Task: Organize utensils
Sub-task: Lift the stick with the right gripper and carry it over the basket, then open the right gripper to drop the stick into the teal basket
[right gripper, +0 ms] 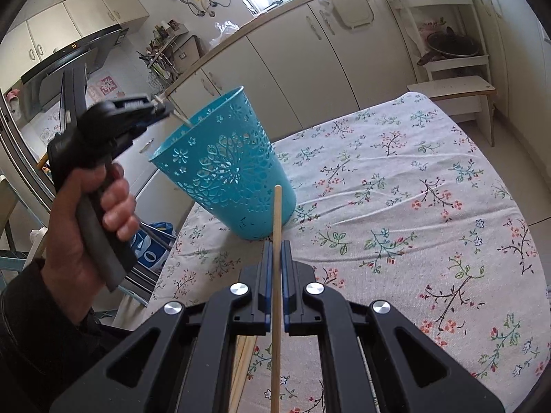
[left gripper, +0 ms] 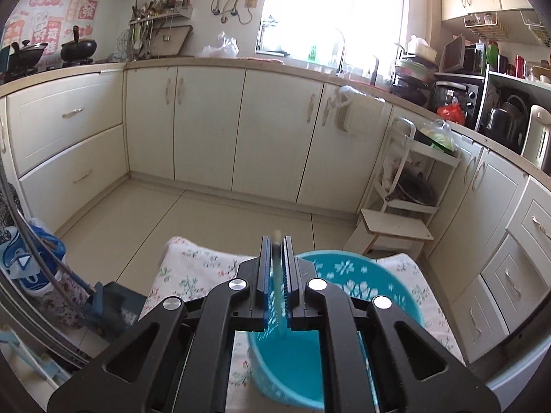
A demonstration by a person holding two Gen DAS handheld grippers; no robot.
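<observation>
Perforated turquoise plastic cup (right gripper: 224,168), smooth pale wooden chopstick (right gripper: 276,275), creased floral cotton tablecloth (right gripper: 396,206), matt black plastic tool (right gripper: 275,258)

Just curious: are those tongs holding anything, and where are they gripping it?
Yes. The right tongs pinch a wooden chopstick partway along its length; the left tongs pinch a pale stick near its end.

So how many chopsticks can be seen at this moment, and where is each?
At least 3: one chopstick clamped in the right gripper, one pale stick held by the left gripper over the blue basket, and loose chopsticks on the tablecloth, partly hidden.
</observation>
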